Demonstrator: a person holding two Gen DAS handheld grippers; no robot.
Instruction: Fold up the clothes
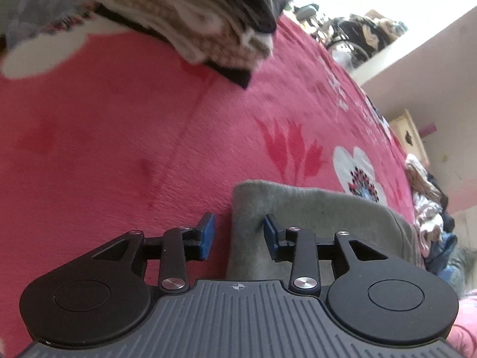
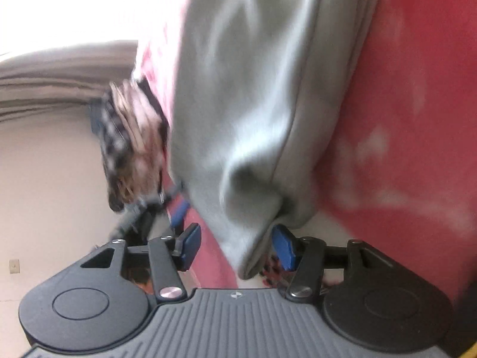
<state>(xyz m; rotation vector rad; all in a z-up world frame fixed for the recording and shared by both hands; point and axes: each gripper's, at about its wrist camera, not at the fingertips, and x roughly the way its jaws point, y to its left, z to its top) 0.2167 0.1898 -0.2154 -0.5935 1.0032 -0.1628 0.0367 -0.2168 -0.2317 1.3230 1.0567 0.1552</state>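
Note:
A grey fleece garment [image 1: 316, 214] lies on the red flowered blanket [image 1: 119, 137]. In the left wrist view my left gripper [image 1: 238, 234] stands open low over the blanket, with the garment's folded left edge reaching in between its blue pads [image 1: 208, 235]. In the right wrist view the same grey garment [image 2: 253, 89] fills the middle, blurred. Its lower corner dips between the wide-apart fingers of my right gripper [image 2: 237, 247], close to the right blue pad [image 2: 284, 247]. Neither gripper clamps the cloth.
A stack of folded clothes [image 1: 208, 15] sits on the blanket ahead of the left gripper, also blurred in the right wrist view as a stack of clothes [image 2: 131, 143]. A heap of loose clothes [image 1: 429, 208] lies past the blanket's right edge. A pale wall [image 2: 44, 179] is at left.

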